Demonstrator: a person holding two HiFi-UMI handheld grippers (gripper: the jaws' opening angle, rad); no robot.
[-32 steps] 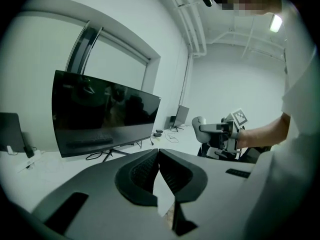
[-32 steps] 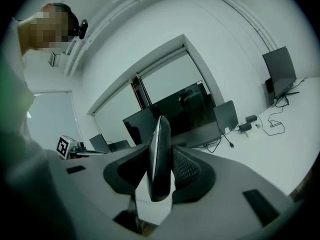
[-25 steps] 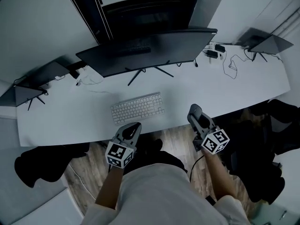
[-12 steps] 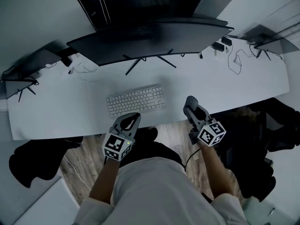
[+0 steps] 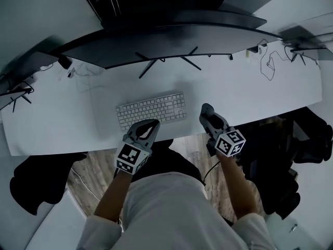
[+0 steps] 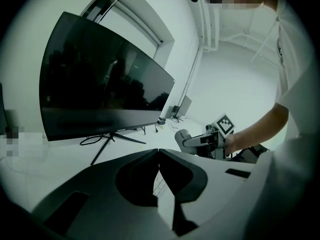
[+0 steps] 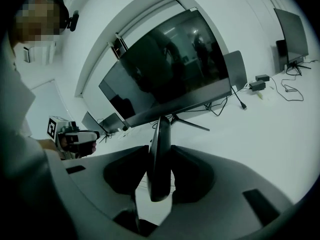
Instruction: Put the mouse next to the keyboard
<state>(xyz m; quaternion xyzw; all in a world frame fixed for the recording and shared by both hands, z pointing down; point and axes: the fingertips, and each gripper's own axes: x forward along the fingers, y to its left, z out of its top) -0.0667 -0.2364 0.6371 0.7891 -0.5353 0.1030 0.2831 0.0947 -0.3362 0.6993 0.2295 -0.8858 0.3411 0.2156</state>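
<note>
- My right gripper grips the mouse: in the right gripper view the fingers press on both its sides.
- The mouse is dark and slim, and it stands on edge between the fingers with its upper end rising past them.
- In the head view that gripper's tip sits over the near strip of the tabletop, just right of the keyboard with a small gap between them.
- I cannot tell whether the mouse touches the tabletop.
- My left gripper is closed and holds nothing: in the left gripper view the two fingertips meet.
- Its tip lies at the keyboard's near edge, around the middle of it. I cannot tell whether it touches.
- The keyboard is pale and lies slightly askew, its right end a little farther from me than its left.
- Behind it a wide curved monitor stands on thin splayed legs, with a dark screen.
- A loose cable curls on the tabletop far to the right, well apart from the keyboard.
- Each gripper shows in the other's view, with its marker cube at the rear by the hand.
- Below the tabletop's edge I see my light shirt and wooden floor.
</note>
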